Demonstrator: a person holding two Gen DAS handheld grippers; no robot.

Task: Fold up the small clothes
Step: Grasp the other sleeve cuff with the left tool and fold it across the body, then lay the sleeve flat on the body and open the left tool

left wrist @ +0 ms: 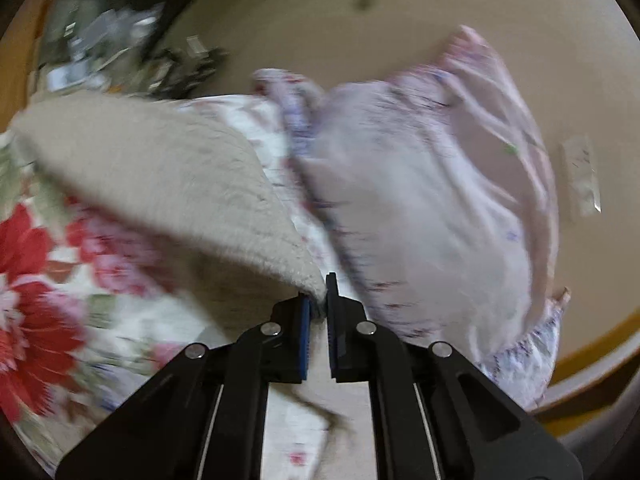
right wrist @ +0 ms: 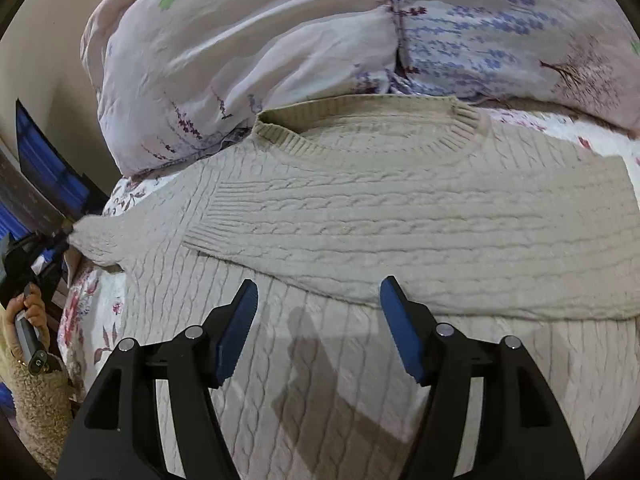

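Observation:
A beige cable-knit sweater lies flat on the bed, collar towards the pillows, one sleeve folded across its chest. My right gripper is open and empty, hovering over the sweater's lower body. My left gripper is shut on the cuff of the other sleeve, lifted and stretched out from the sweater. In the right wrist view that sleeve end is pulled out to the left, where the left gripper and the hand holding it show.
A floral bedsheet with red flowers covers the bed. Pale pink and lavender-print pillows lie just behind the collar. A cream wall is behind, with clutter at the far left.

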